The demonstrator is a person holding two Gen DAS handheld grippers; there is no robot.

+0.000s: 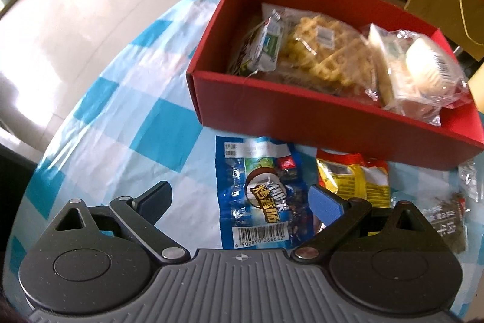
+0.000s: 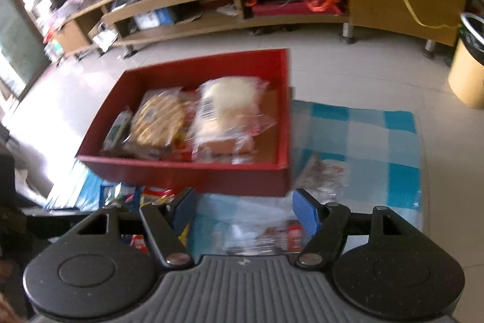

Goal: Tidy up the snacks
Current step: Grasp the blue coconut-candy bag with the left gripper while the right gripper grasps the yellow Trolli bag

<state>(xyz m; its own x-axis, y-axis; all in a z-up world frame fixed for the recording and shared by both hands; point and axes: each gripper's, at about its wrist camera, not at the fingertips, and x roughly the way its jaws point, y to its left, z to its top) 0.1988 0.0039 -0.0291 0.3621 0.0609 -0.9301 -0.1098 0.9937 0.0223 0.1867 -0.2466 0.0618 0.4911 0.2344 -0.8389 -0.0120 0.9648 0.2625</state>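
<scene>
Hovering my left gripper (image 1: 239,202), jaws spread and empty, over the blue snack packet (image 1: 260,196) lying just in front of the red box (image 1: 332,123); I could pinch the checkered cloth (image 1: 127,117) too, since the packet lies flat.

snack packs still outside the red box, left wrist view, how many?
3 clear: blue packet between the open left gripper fingers, yellow packet beside it near the red box, dark packet far right. A clear wrapper at the edge may be a fourth.
</scene>
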